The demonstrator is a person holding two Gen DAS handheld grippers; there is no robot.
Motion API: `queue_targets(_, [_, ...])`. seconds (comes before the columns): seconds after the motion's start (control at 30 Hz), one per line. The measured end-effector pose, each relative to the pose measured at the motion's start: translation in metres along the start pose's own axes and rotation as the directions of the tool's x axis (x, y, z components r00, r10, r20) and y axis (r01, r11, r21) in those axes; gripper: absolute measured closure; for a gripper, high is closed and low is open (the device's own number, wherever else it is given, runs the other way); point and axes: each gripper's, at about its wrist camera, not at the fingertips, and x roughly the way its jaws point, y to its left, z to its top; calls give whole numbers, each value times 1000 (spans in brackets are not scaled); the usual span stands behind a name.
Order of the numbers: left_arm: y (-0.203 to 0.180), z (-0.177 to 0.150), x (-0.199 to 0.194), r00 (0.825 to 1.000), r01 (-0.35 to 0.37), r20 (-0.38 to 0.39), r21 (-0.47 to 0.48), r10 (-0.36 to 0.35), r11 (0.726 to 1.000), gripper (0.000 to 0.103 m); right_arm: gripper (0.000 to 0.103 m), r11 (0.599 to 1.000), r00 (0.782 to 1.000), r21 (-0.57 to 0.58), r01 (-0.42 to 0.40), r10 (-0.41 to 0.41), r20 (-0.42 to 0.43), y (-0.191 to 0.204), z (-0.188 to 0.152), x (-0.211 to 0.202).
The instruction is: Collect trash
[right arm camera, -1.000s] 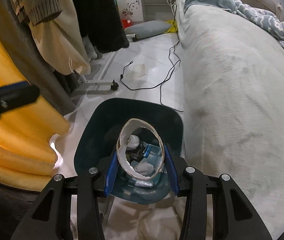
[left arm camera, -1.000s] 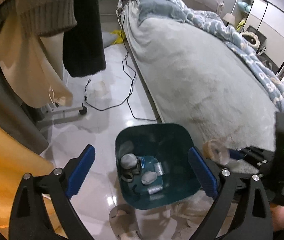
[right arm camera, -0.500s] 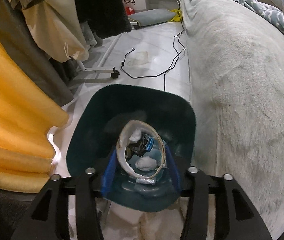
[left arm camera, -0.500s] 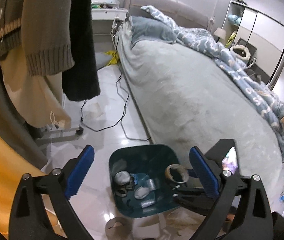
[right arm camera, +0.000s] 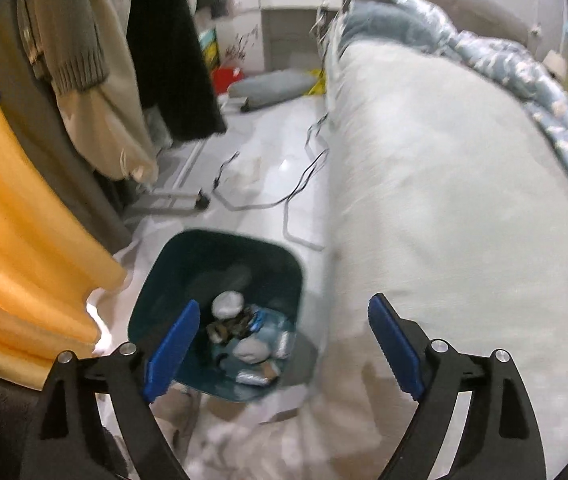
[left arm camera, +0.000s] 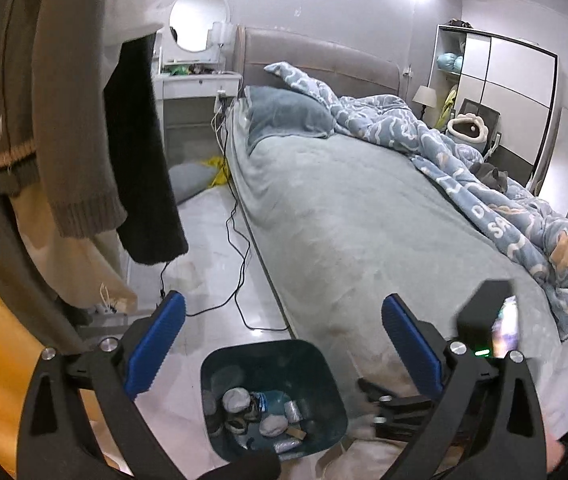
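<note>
A dark teal trash bin (left arm camera: 326, 376) stands on the floor beside the bed; it also shows in the right wrist view (right arm camera: 163, 280). Crumpled tissues (left arm camera: 235, 400), wrappers and other trash (right arm camera: 249, 350) lie inside it. My left gripper (left arm camera: 281, 344) is open and empty, raised above the bin. My right gripper (right arm camera: 281, 346) is open and empty, above the bin's right side; its body (left arm camera: 404, 404) shows at the lower right of the left wrist view.
A bed with a grey blanket (left arm camera: 364, 220) and blue duvet (left arm camera: 484, 184) fills the right. Black cables (left arm camera: 239, 264) trail on the shiny floor. Clothes (left arm camera: 83, 160) hang on a wheeled rack at left. Yellow fabric (right arm camera: 11, 240) hangs at the far left.
My right gripper opened and let go of the cardboard tape ring over the bin, then rose. Both grippers lifted and tilted up, so the bin looks smaller and lower.
</note>
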Motion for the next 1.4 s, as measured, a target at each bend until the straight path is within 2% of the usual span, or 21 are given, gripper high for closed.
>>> queue_targets(0.2, [-30, 0, 1, 1000, -12, 18, 25, 11, 1000, 3, 10, 997, 994, 43, 63, -66, 85, -49, -14, -47])
queue_targets(0.27, [-42, -5, 6, 999, -17, 30, 48, 16, 999, 3, 5, 995, 990, 60, 75, -81, 114, -62, -17, -59])
queue_targets(0.43, [-59, -12, 23, 1000, -10, -10, 71, 11, 997, 3, 3, 985, 973, 118, 125, -146, 180, -102, -31, -92])
queue_targets(0.63, [-76, -24, 36, 999, -1, -46, 78, 5, 997, 3, 3, 961, 959, 224, 163, -207, 193, -152, -50, -113])
queue_targets(0.8, [-88, -38, 47, 997, -7, -79, 128, 17, 992, 3, 3, 952, 954, 245, 183, -232, 188, -177, -63, -120])
queue_targets(1.07, [-96, -46, 50, 996, -21, -78, 112, 30, 993, 3, 3, 958, 955, 232, 169, -217, 202, -189, -73, -125])
queue_targets(1.4, [-102, -49, 52, 996, -34, -79, 109, 42, 993, 3, 3, 963, 954, 221, 156, -205, 218, -182, -70, -129])
